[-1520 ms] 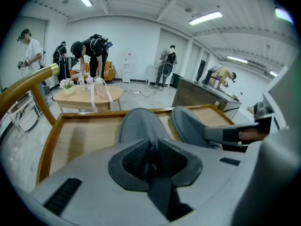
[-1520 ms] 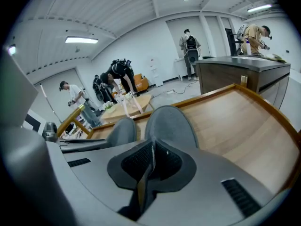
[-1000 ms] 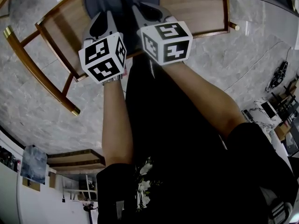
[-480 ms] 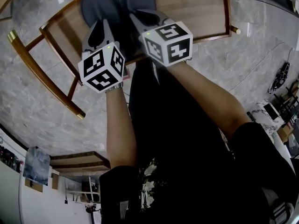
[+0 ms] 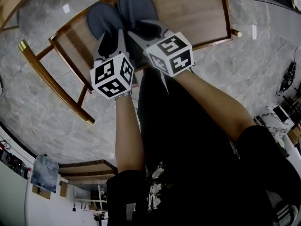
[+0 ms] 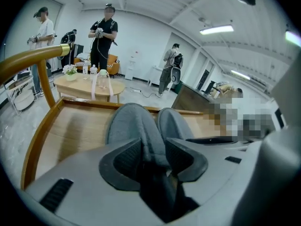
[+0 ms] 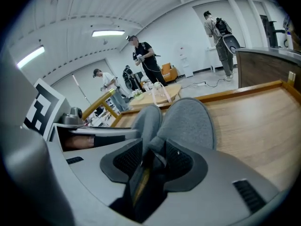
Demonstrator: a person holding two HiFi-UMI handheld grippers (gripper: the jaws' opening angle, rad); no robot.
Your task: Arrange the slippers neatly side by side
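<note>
Both tools sit low at 12 o'clock in the head view, over the pale wooden surface with a raised rim [image 5: 202,8]. The left dark grey fabric slipper [image 5: 102,20] and the right dark grey fabric slipper [image 5: 136,4] lie side by side there. Their flanks touch, toes toward 12 o'clock, the right one a shade further up. The left tool [image 5: 112,36] has just been opening its jaws, and they stand apart now. The rear edge of the left slipper sits between the pads, not squeezed. Same story at the right tool [image 5: 146,28]: jaws just opened, standing wide, the right slipper's collar upright in the gap. Grey marble floor [image 5: 47,102] spreads out at 9 o'clock.
</note>
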